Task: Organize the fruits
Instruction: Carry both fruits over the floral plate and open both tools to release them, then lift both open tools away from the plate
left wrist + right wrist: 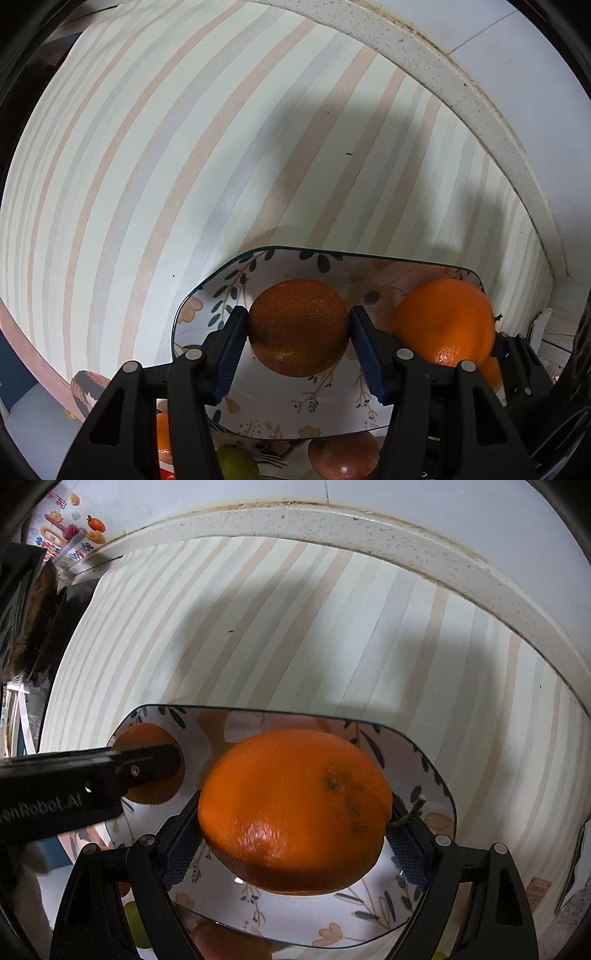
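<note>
Seemingly the sorting is at its midpoint, with two fruits over the dish and neither let go. From the left wrist view, the left claw (298,347) is clamped on a dark, rough-skinned orange (298,328), its blue pads (231,354) pressed to either side, and the fruit hangs over the floral tray (207,291) that sits on the striped counter (184,147). To the right in this view a bigger, brighter orange (445,319) is also over the tray, just beside the dark one. Near the bottom edge, below the tray's near rim, more fruit shows: a green fruit (236,463), a reddish apple (343,456) and a sliver of something orange at far left; these look unsorted, though I cannot tell what they lie in. From the right wrist view, the right claw (295,834) stands wide and grips the large orange (295,812) at both sides, a stub of stem (410,812) poking out on the right; it is above the middle of the tray (417,749). Left of it the other claw's black body covers most of the dark orange (147,734). Whether either fruit already rests on the tray floor I cannot tell. Judging by this, what is left is to set both oranges down, release them, and fetch the remaining pieces at the near edge.
</note>
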`<state>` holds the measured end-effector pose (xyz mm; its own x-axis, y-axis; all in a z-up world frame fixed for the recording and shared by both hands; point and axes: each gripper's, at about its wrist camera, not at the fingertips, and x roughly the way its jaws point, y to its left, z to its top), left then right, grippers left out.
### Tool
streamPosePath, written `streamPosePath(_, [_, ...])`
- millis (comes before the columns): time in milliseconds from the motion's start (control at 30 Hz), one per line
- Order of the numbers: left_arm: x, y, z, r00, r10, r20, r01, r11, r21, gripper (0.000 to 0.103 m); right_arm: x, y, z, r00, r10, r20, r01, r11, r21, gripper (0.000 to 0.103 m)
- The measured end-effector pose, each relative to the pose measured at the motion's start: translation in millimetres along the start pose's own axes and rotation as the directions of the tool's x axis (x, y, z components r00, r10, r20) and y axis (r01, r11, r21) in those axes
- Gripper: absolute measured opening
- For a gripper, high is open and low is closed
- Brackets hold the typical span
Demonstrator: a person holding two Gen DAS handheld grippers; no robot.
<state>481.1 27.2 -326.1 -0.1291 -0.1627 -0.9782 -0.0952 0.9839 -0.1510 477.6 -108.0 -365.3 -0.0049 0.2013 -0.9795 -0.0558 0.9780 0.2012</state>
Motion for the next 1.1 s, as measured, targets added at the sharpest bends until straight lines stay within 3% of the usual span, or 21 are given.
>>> streamPosePath(133, [-2, -1, -2, 1.0, 0.004, -0.001, -0.004, 1.0, 0.009, 0.055, -1, -3, 1, 1.0, 0.0, -0.023, 0.0, 1.0, 0.004, 0.092])
streamPosePath(267, [-11, -3, -3, 1.0, 0.004, 0.018, -0.004, 1.0, 0.012, 0.079, -3, 0, 0, 1.0, 0.008, -0.03, -0.007, 1.0, 0.027, 0.093])
streamPosePath(367, [-19, -1, -8, 0.999, 0.015, 0.034, -0.015, 1.0, 0.012, 0.082, -14, -2, -2, 1.0, 0.004, 0.004, -0.004, 0.999, 0.034, 0.094])
streamPosePath(667, [-67, 9, -37, 0.985, 0.07, 0.158, -0.071, 0.997, 0.003, 0.083, -62, -13, -29, 0.999, -0.005, 0.048, 0.003, 0.999, 0.052, 0.095])
streamPosePath(1100, [-128, 2, -122, 0.93, 0.125, 0.346, -0.155, 0.986, 0.061, 0.083, -130, 4, -98, 0.985, -0.016, 0.17, -0.002, 0.995, 0.104, 0.095])
